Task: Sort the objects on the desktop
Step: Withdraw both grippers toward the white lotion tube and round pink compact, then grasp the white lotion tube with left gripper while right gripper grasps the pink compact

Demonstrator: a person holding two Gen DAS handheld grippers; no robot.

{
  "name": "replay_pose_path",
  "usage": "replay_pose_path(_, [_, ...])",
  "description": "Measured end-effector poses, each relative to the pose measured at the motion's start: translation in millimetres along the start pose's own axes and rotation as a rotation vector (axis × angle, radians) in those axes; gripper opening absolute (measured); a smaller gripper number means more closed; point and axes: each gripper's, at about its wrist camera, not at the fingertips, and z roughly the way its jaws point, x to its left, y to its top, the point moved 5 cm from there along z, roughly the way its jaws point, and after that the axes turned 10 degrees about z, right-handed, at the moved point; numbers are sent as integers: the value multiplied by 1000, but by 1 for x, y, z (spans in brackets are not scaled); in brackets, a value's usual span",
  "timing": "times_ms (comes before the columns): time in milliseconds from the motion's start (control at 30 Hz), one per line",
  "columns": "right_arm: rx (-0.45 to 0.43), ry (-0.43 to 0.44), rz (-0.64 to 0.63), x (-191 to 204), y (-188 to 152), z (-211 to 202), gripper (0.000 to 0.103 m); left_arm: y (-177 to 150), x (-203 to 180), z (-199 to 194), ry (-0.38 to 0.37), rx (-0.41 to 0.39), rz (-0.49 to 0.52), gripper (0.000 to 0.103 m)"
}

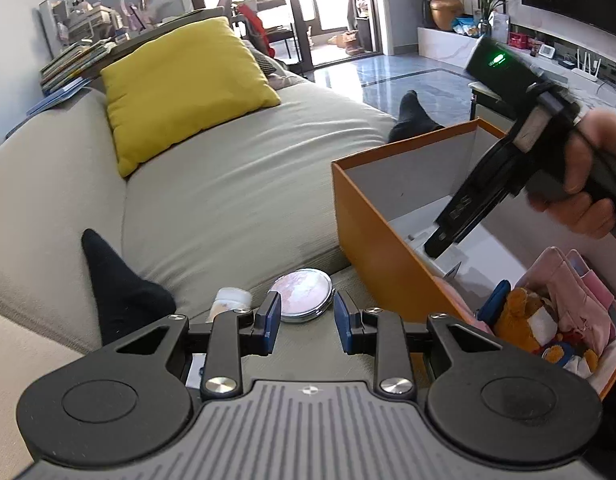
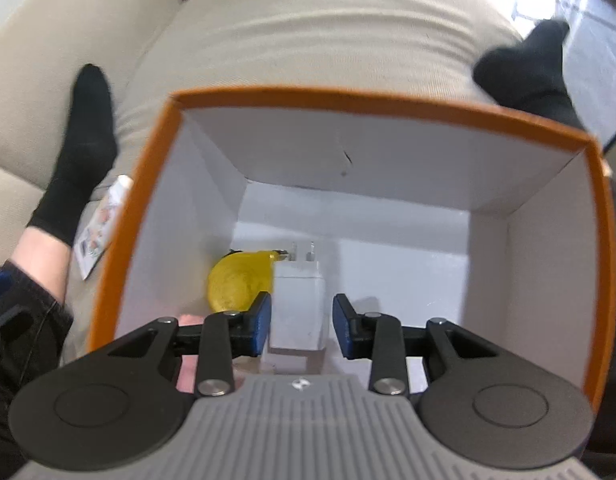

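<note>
My left gripper (image 1: 305, 320) hangs low over the grey sofa, open, with nothing between its blue pads. A round silver compact mirror (image 1: 305, 295) lies flat just beyond its fingertips, and a small white bottle (image 1: 232, 300) lies to the mirror's left. My right gripper (image 2: 301, 310) points down into the orange box (image 2: 119, 240) and is open. Below it a white charger plug (image 2: 297, 308) lies on the box floor, with a gap at the right pad. A yellow lemon (image 2: 235, 284) touches the plug's left side. The left wrist view also shows the right gripper (image 1: 438, 242), held by a hand (image 1: 588, 184).
Plush toys (image 1: 524, 316) and pink items (image 1: 576, 292) fill the near end of the orange box (image 1: 388, 248). A person's feet in black socks (image 1: 119, 288) (image 2: 528, 68) rest on the sofa either side. A yellow cushion (image 1: 183, 80) leans at the back. A printed packet (image 2: 101, 228) lies left of the box.
</note>
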Motion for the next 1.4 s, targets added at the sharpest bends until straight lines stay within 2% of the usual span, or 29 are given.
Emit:
replay_pose_path(133, [-68, 45, -105, 16, -6, -35, 36, -5, 8, -16, 24, 6, 6, 34])
replay_pose_path(333, [-170, 169, -298, 57, -10, -83, 37, -12, 33, -30, 81, 31, -36, 34])
replay_pose_path(400, [-201, 177, -364, 74, -9, -87, 43, -14, 41, -30, 89, 34, -50, 34])
replay_pose_path(433, [-219, 176, -395, 83, -8, -88, 51, -15, 44, -29, 94, 40, -57, 34])
replay_pose_path(500, [-246, 163, -463, 100, -6, -84, 53, -17, 47, -24, 113, 41, -34, 34])
replay_pose_path(600, [-205, 127, -572, 125, 0, -62, 53, -20, 46, -13, 153, 47, 43, 34])
replay_pose_path(767, [-81, 62, -792, 154, 2, -9, 55, -30, 49, 20, 127, 125, 123, 34])
replay_pose_path(833, [-39, 29, -847, 161, 3, 11, 55, -35, 52, 33, 95, 138, 130, 34])
replay_pose_path(933, [41, -3, -911, 167, 3, 36, 55, -41, 63, 51, 11, 152, 91, 34])
replay_pose_path(1033, [99, -51, -943, 172, 7, 61, 55, -46, 66, 68, -54, 176, 100, 34])
replay_pose_path(1100, [139, -78, -950, 176, 10, 78, 55, -48, 64, 79, -52, 203, 132, 48])
replay_pose_path(1133, [157, -85, -950, 178, 11, 86, 55, -50, 64, 84, -45, 205, 137, 58])
replay_pose_path(1267, [217, -114, -949, 183, 11, 104, 55, -56, 63, 100, -116, 222, 81, 58])
replay_pose_path(1400, [274, -160, -965, 186, 11, 119, 55, -62, 65, 109, -127, 234, 45, 59])
